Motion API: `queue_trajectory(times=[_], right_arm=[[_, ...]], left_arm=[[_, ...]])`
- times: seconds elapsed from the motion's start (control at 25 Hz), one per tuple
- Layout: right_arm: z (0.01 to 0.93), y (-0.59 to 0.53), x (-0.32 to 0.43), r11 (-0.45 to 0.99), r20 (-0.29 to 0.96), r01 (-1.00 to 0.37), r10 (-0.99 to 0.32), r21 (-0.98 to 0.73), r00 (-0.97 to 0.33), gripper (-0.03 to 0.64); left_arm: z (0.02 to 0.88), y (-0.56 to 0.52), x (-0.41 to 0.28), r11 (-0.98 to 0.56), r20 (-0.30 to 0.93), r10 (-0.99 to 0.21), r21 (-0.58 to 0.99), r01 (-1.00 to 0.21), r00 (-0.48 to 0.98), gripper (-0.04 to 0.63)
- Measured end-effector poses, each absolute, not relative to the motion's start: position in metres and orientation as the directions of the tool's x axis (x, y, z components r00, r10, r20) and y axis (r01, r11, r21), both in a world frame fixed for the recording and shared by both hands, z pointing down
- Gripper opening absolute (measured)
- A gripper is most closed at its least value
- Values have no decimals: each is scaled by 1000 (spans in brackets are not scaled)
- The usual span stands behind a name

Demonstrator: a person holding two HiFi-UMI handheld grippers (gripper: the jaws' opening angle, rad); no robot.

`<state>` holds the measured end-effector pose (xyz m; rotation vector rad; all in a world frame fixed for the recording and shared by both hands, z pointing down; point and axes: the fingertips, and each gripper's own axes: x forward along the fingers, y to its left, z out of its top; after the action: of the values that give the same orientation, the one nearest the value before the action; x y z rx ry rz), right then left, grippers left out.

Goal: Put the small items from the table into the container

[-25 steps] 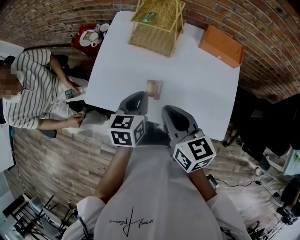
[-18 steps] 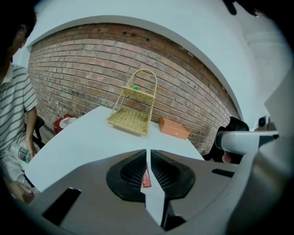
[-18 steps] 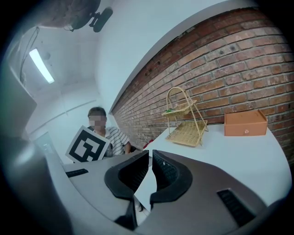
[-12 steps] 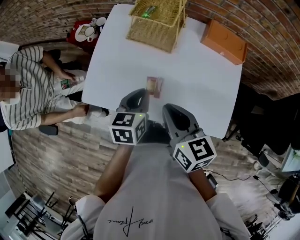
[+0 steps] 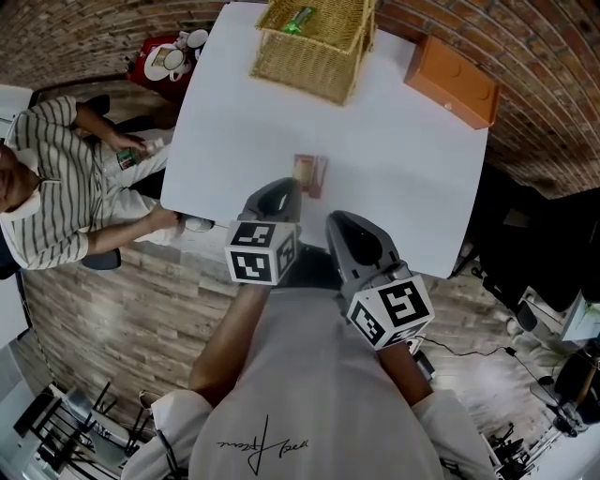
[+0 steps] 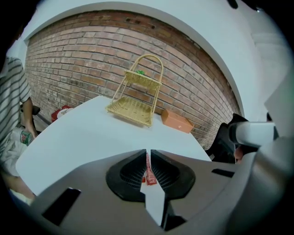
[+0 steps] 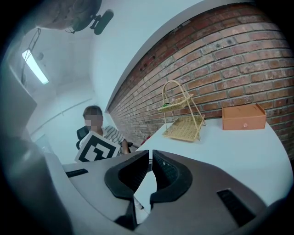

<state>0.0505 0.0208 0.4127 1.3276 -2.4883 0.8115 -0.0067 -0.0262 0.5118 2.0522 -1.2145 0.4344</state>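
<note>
On the white table (image 5: 394, 187) only one small item is left to see, a flat reddish packet (image 5: 309, 175), and it lies near the front edge, just at 1 o'clock from the left gripper (image 5: 284, 190). This gripper has its jaws pressed together with nothing held. In the left gripper view the packet (image 6: 148, 173) shows only through the thin slit between them, lying on the table beyond. The right gripper (image 5: 342, 218) is at 4 o'clock of the packet, also closed and empty. I judge that the step in hand is the reach for the packet. To do it well, the left jaws should open before they go down. Then they should come over the packet's narrow width and close low, because such a thin, flat thing slips away easily on a smooth top. The wicker basket (image 5: 300, 70) with two tiers stands at 12 o'clock of the packet, well apart. Its upper tier holds a green item (image 5: 298, 17), and the lower tier looks empty as far as I can tell. The orange box (image 5: 450, 82) at 2 o'clock is closed, so its content is hidden.
</note>
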Motion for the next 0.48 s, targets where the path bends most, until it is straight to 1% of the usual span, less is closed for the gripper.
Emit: queue_trajectory(times=[0.32,0.36,0.4,0.48], right_arm=[[418,17,54,419,441,-827,-704,-375,-557,23],[419,16,54,417,444,-828,-703,-376,-556,23],[420,16,54,415,446,-828,-702,-376,-555,23],[421,14,54,412,451,-830,-701,-377,-553,23]], left_arm=[[533,-33,-3,-306,622,-595,412,-859,510,17],[536,-34,-3,-307,627,-587,414,-857,513,33],[539,-35,-2,-307,632,-579,416,-856,515,62],[544,-36,-1,-303,640,-568,421,-855,517,78]])
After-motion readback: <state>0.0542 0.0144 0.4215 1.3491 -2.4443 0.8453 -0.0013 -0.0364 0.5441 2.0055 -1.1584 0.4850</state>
